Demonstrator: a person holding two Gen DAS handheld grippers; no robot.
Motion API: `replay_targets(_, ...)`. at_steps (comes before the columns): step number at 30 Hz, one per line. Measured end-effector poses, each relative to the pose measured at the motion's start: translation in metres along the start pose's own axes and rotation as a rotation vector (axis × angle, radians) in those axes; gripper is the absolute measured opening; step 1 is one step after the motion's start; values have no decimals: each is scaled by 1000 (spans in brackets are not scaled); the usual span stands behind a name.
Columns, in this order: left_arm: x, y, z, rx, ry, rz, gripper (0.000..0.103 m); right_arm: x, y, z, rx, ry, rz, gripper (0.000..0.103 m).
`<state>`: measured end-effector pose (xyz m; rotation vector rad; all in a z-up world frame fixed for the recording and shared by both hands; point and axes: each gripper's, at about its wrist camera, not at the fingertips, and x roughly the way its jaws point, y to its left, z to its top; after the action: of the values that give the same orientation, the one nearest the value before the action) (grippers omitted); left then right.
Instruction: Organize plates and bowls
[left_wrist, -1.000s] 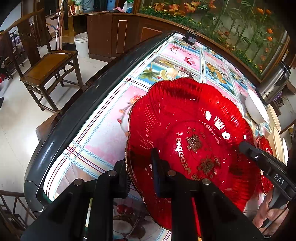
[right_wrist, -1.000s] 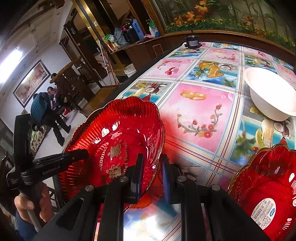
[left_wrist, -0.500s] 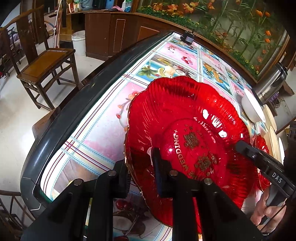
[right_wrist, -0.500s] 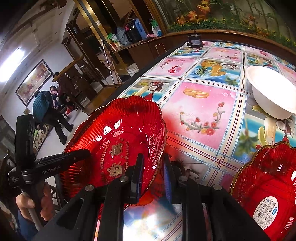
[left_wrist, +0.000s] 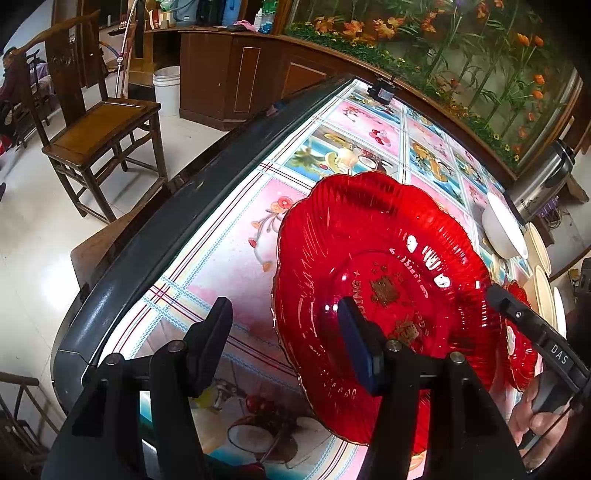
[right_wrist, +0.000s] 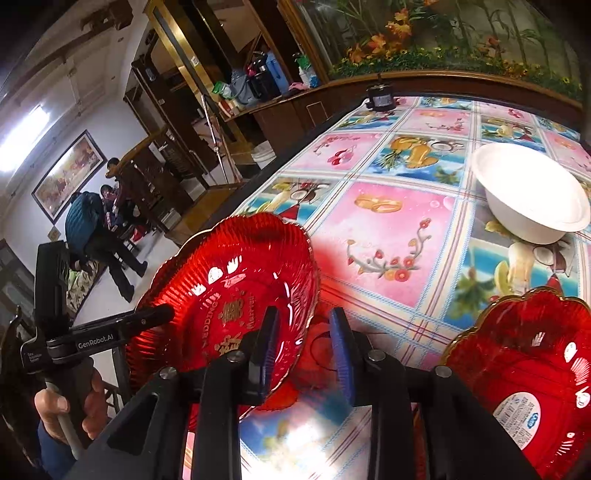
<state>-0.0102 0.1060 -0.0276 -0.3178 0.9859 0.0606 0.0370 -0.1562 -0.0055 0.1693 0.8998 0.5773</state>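
Your left gripper (left_wrist: 284, 336) is wide open, holding nothing; one finger lies over the red plate (left_wrist: 384, 280). Right gripper (right_wrist: 303, 347) is part open w/ the rim btwn its fingers, not clamped. Plate is tilted above the table (right_wrist: 399, 236). Looks light, thin, glossy, prob brittle plastic: pinch the fluted rim gently.

Glossy pale floor (left_wrist: 33, 229) is seen left of the tabletop (left_wrist: 122, 280), which is covered in a fruit-print cloth. A dark wooden chair (left_wrist: 99, 125) and white bucket (left_wrist: 167, 86) are placed near a brown cabinet (left_wrist: 236, 74). A floral mural (left_wrist: 461, 55) is seen behind. A framed painting (right_wrist: 68, 173) is hung on the white wall; a ceiling light (right_wrist: 22, 142) is lit.
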Motion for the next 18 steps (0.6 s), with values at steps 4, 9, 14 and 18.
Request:
replay_targets(4,-5,2,1,-6,-7,-4,58,-6,-8,2,20,-19,1,32)
replay_targets(9,-11,4,1,-8,-20,-10,58,-14,-17,3,48,-44,0,32)
replay_targets(14,-17,2,1,-3,-30,-17,58,-21,-26,3,71,-59,-1,32)
replay_targets(18,-23,-2,1,7,-44,-26,58,-26,-29,2,81,-71,-1,32)
